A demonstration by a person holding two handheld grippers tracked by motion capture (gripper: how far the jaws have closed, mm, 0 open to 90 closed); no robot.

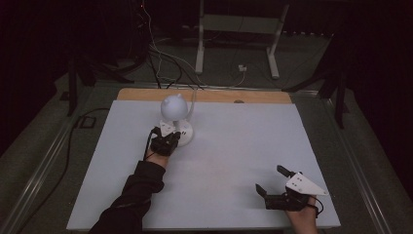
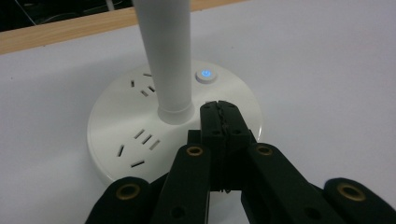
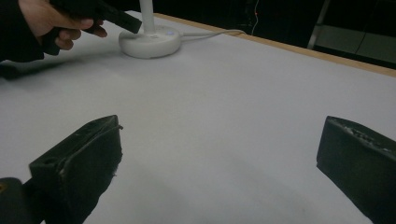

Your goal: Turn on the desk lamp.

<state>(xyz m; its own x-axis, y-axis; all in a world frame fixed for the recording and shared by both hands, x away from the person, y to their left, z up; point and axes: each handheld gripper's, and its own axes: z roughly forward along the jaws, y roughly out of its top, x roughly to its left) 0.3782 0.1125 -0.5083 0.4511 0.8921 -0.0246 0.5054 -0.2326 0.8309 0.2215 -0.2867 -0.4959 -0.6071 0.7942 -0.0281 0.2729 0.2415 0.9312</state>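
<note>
A white desk lamp (image 1: 174, 108) stands at the back left of the table on a round base (image 2: 116, 126) with socket slots and a lit blue power button (image 2: 206, 74). Its stem (image 2: 166, 56) rises from the base's middle. My left gripper (image 2: 219, 108) is shut with nothing between its jaws, and its tips hover over the base just short of the button. In the high view that left gripper (image 1: 168, 139) sits at the base's near side. My right gripper (image 1: 270, 180) rests open near the table's front right, jaws wide apart above bare table.
The table (image 1: 234, 161) has a white top with a wooden strip (image 1: 204, 95) along its far edge. The lamp's white cord (image 3: 210, 33) trails off the back. Beyond the table are cables on the floor and a white stand (image 1: 236, 29).
</note>
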